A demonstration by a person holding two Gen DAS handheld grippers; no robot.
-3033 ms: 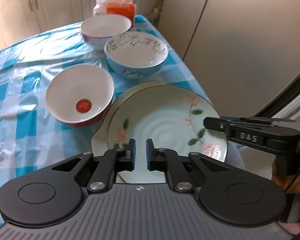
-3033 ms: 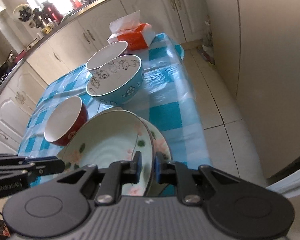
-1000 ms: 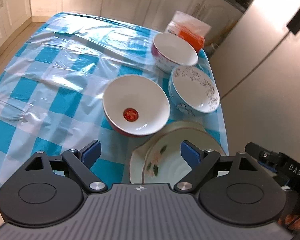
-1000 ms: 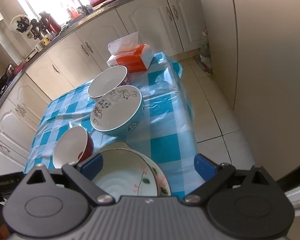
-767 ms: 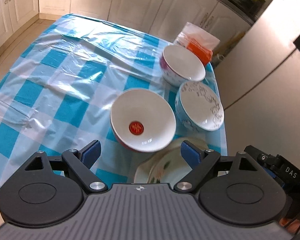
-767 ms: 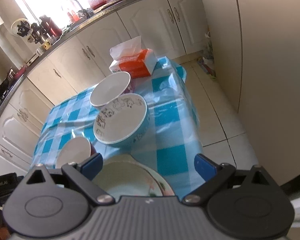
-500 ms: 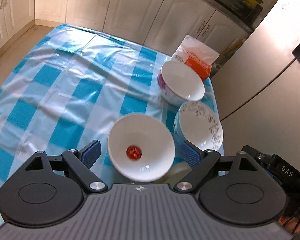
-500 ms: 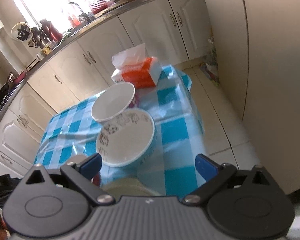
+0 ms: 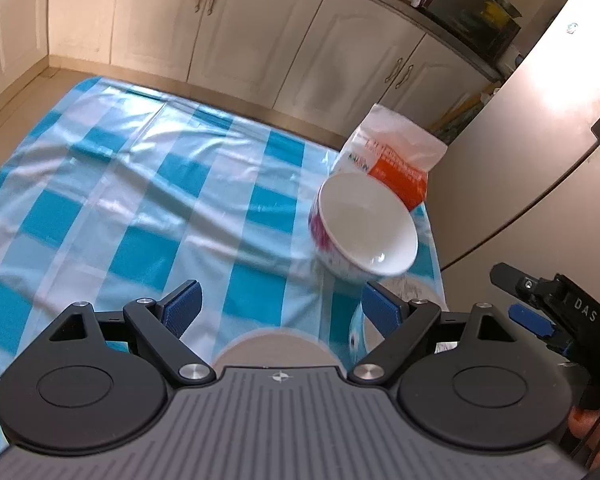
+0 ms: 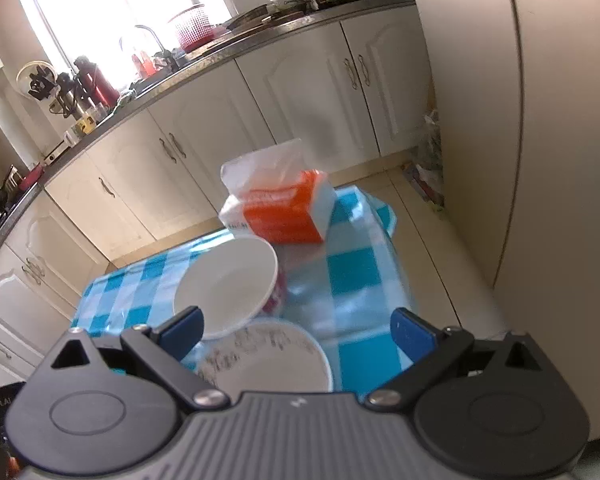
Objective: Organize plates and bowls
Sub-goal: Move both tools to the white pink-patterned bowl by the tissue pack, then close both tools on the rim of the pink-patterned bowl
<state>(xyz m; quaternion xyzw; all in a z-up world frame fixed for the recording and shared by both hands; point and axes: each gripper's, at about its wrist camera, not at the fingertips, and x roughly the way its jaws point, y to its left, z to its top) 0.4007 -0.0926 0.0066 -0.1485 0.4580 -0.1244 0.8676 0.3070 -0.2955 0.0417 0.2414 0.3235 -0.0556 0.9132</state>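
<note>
The blue-and-white checked plastic tablecloth (image 9: 148, 200) filled more of my view than three seconds before, both claws having lifted off the flowered plates, which lay stacked and had dropped below my frames. My left gripper (image 9: 278, 306) and right gripper (image 10: 296, 330) were spread wide, holding nothing. The white bowl with pink flowers (image 9: 364, 232) sat beside the orange tissue pack (image 10: 280, 212), the blue cartoon-print bowl (image 10: 268, 364) nearer me; I judged bowls next.

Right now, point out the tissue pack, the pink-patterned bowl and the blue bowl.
tissue pack (image 10: 284, 216), right wrist view, orange front.
pink-patterned bowl (image 9: 364, 228), left wrist view, white inside.
blue bowl (image 10: 268, 364), right wrist view, patterned inside.
</note>
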